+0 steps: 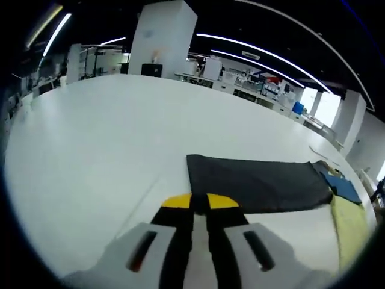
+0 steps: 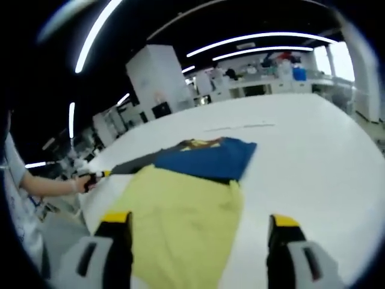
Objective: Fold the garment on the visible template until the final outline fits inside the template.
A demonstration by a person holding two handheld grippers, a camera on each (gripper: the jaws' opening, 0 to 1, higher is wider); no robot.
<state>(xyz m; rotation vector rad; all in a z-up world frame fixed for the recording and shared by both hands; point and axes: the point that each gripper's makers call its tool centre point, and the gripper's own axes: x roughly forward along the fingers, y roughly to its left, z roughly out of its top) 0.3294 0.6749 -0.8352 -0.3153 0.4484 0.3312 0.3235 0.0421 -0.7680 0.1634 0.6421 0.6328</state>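
Observation:
A dark grey garment lies flat on the white table. My left gripper is shut, its yellow tips at the cloth's near left edge; I cannot tell whether they pinch it. To its right lie a blue garment and a yellow garment. In the right gripper view the yellow garment spreads below my right gripper, which is open with its jaws wide apart. Beyond it lie the blue garment and the dark one. The left gripper touches that dark edge, held by a hand.
The white table stretches far on all sides of the garments. A thin line marks its surface beyond the blue cloth. A person's sleeve is at the left. White pillars and workbenches stand behind the table.

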